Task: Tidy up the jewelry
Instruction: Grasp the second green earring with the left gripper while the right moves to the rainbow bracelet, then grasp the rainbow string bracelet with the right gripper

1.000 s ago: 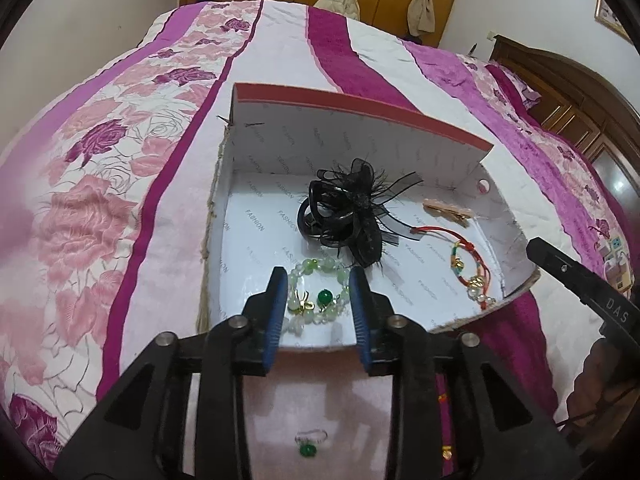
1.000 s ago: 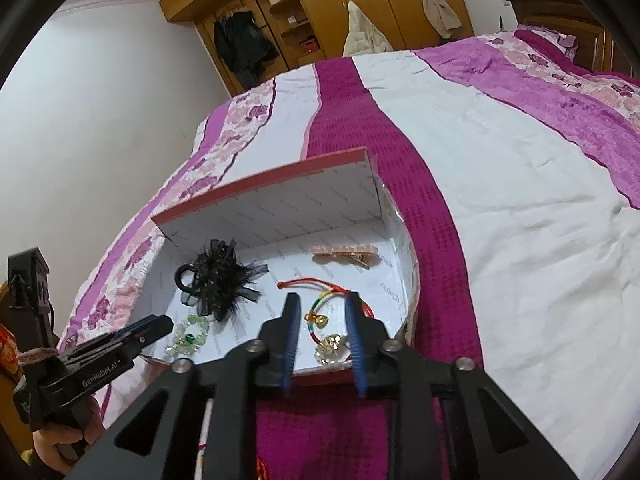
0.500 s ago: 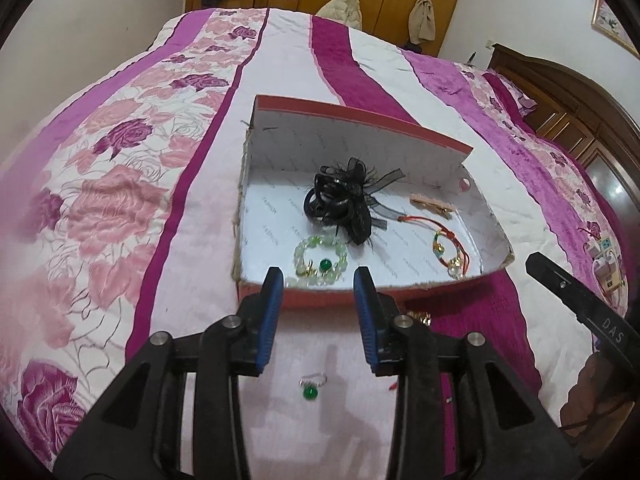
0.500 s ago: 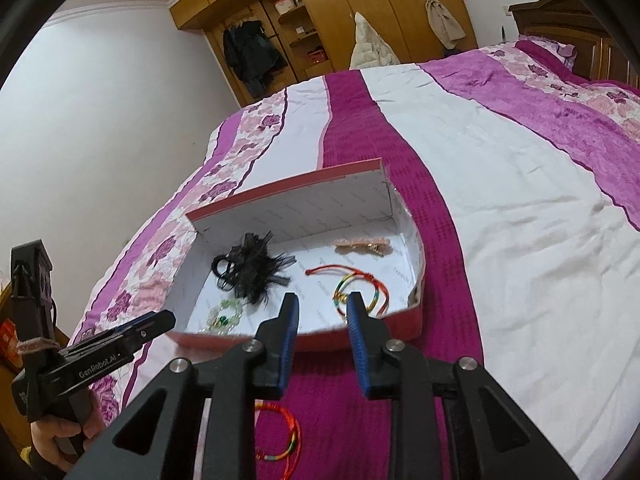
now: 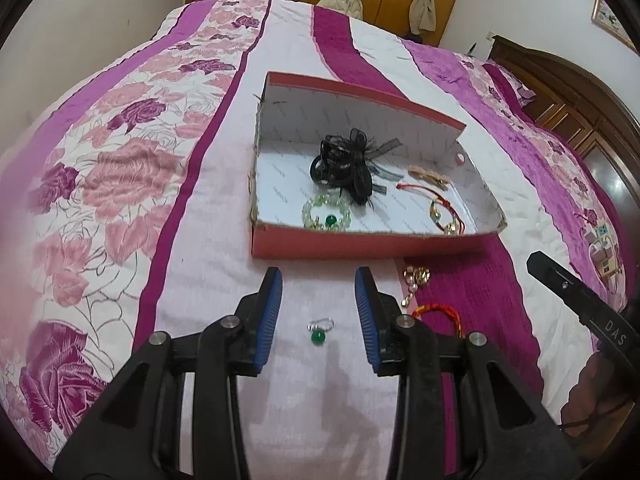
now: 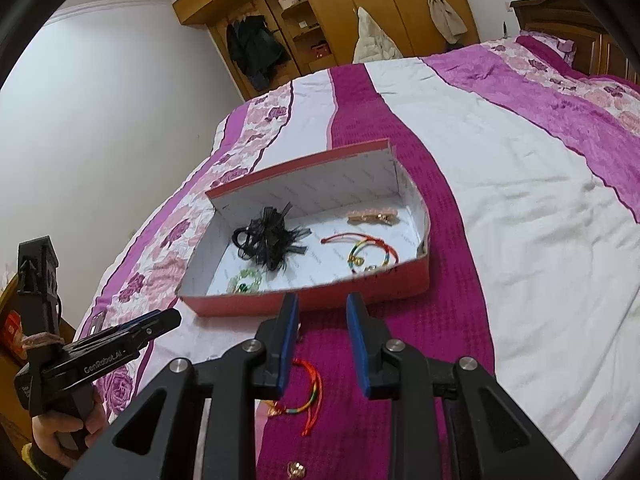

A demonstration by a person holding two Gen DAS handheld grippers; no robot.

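Left tongs: the left gripper [image 5: 319,286] stands with its jaws wide apart and empty, above the quilt [image 5: 216,248] on the near side of the box [image 5: 320,246].
Green ring: the green ring [image 5: 319,332] lies on the quilt just behind the left fingertips, between the two arms and apart from both pads.
Right tongs: the right gripper [image 6: 322,312] is also parted and holds nothing; its tips sit just short of the box's near wall.
Red cord bracelet: the red cord bracelet [image 6: 310,394] lies loose on the magenta stripe under the right jaws, closer to the left finger of that pair.
Gold piece: a gold bead piece [image 5: 416,280] rests just right of the left tongs, between them and the box wall; what it is exactly I cannot tell.
Already boxed: beyond both tongs, the black bow hair tie [image 5: 348,164], green bead bracelet [image 5: 326,216], red string bracelet [image 5: 444,208] and a tan clip [image 5: 430,174] lie inside.
Risk, ring: it is small and round on soft fabric, so the pads may press it into the quilt or pinch cloth instead.
Risk, cord: closing on a single strand could let it slide out, or drag its charm against the box wall.
Risk, box: the wall is light card; a bump from either tong would likely shove it away.
Risk, crowding: both tongs work close together and could collide.
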